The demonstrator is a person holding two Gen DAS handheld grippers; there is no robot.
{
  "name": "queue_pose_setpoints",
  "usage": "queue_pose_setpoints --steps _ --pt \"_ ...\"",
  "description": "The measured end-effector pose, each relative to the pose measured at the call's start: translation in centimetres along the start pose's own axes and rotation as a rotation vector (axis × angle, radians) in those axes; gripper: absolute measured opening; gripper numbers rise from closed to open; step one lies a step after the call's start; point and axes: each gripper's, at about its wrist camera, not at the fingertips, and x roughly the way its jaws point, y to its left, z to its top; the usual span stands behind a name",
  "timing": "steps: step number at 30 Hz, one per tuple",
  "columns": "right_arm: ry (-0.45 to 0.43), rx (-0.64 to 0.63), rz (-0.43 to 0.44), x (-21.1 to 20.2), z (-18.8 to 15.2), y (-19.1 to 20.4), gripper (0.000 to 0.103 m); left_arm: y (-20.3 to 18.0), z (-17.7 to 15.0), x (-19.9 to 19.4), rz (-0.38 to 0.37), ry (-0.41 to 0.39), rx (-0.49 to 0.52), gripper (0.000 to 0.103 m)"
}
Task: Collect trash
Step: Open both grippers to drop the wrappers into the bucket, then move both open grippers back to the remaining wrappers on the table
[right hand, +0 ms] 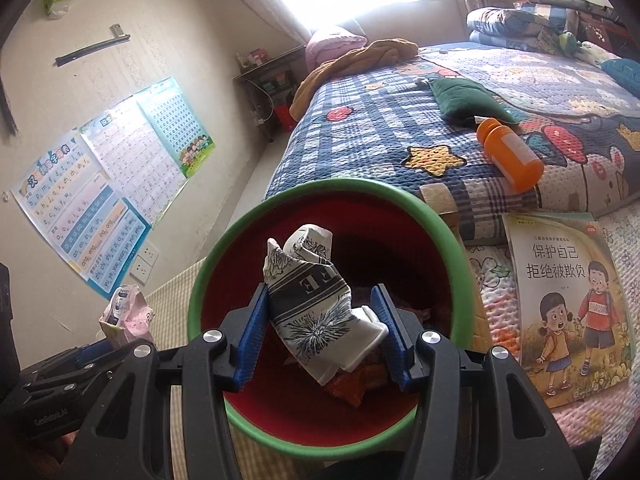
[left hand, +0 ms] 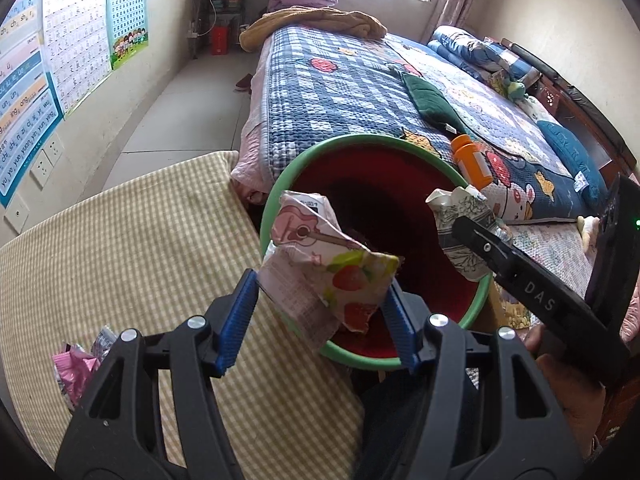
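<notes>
Crumpled wrappers (left hand: 332,276) (right hand: 316,312) — over red bin (right hand: 240,224).

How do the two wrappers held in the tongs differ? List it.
The pink strawberry wrapper is colourful, with a guitar and berries; the grey flower-print wrapper is black and white. The pink one is in the left tongs, the grey one in the right tongs. Both are crumpled, over the red bin.

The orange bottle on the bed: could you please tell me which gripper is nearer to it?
Right. The right gripper, holding a crumpled paper cup over the bin, is on the orange bottle's side; the left gripper is further away.
</notes>
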Motion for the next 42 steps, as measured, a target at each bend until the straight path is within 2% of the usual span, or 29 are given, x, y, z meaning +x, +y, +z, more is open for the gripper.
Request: queue_pose_setpoints --steps 7,8,10,12,19,21,27,34,42 --pt "0.013 0.010 -0.007 1.1 0.3 -0.8 0.054 -0.2 1.1 1.8 -0.039 0.001 -0.019 0.062" --pt "0.012 0.008 -0.011 1.1 0.3 -0.9 0.063 -0.1 1.2 1.9 -0.045 0.004 -0.024 0.064" --pt "0.004 0.006 -0.021 1.1 0.3 -0.9 0.072 0.2 1.4 2.0 -0.050 0.002 -0.042 0.070" --pt "0.007 0.003 -0.020 1.1 0.3 -0.8 0.072 0.7 1.4 1.7 -0.053 -0.004 -0.059 0.075" --pt "0.008 -0.022 -0.032 0.2 0.3 0.2 0.075 2.7 1.4 -0.9 -0.026 -0.048 -0.109 0.082" --pt "0.003 -0.034 -0.032 -0.3 0.4 0.8 0.077 3.2 1.1 -2.0 -0.020 -0.065 -0.117 0.087" --pt "-0.004 -0.110 -0.031 -2.0 0.1 4.6 0.086 5.2 -0.1 -5.7 -0.006 -0.121 -0.145 0.097" --pt "-0.004 -0.207 -0.006 -3.8 -1.5 10.3 0.092 10.0 -3.3 -10.1 0.037 -0.155 -0.236 0.097" --pt "0.019 -0.382 0.045 -4.6 -5.0 18.1 0.094 15.9 -9.0 -14.3 0.098 -0.172 -0.375 0.097"
